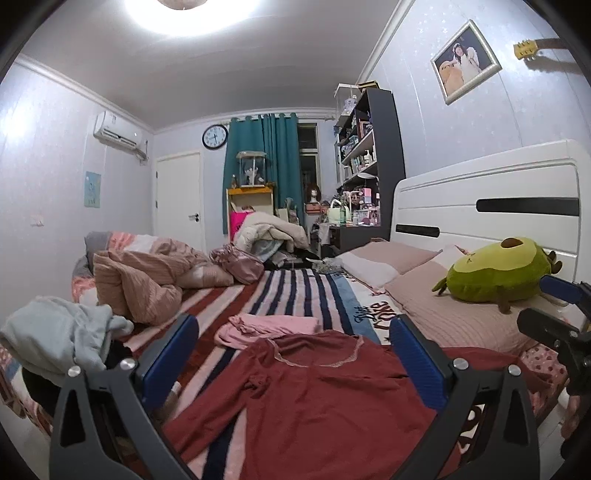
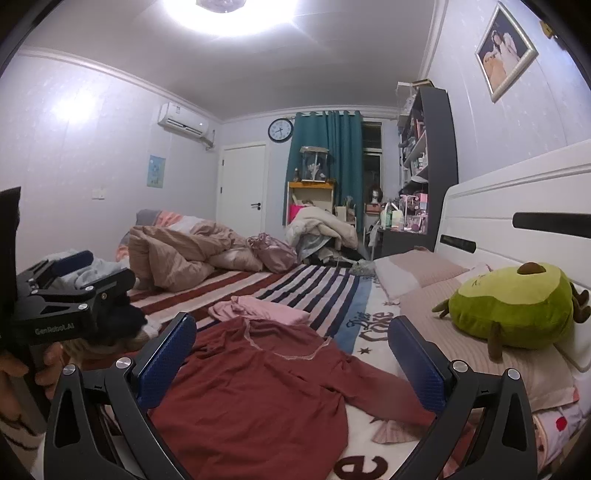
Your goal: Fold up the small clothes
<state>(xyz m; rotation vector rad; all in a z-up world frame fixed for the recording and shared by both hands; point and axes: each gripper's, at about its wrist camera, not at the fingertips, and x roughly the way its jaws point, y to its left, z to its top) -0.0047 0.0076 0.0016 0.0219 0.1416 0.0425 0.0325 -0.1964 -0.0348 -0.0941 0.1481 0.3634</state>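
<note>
One ceiling lamp (image 1: 177, 11) lights the room; it burns out to pure white in both views, with a soft halo spreading over the ceiling. A second glare patch sits on the left wall (image 2: 74, 110). Overall brightness is moderate, with a cool violet cast on walls and ceiling. Shadows are soft and short; the darkest areas lie under the shelf (image 1: 373, 155) and in the window (image 1: 308, 155) behind the curtain. Fisheye bending is strong: the headboard (image 2: 517, 206) and cornice curve, and black vignette fills every corner. The centre is fairly sharp. The hand (image 2: 22, 373) at the left edge is smeared, and fine detail is grainy.
</note>
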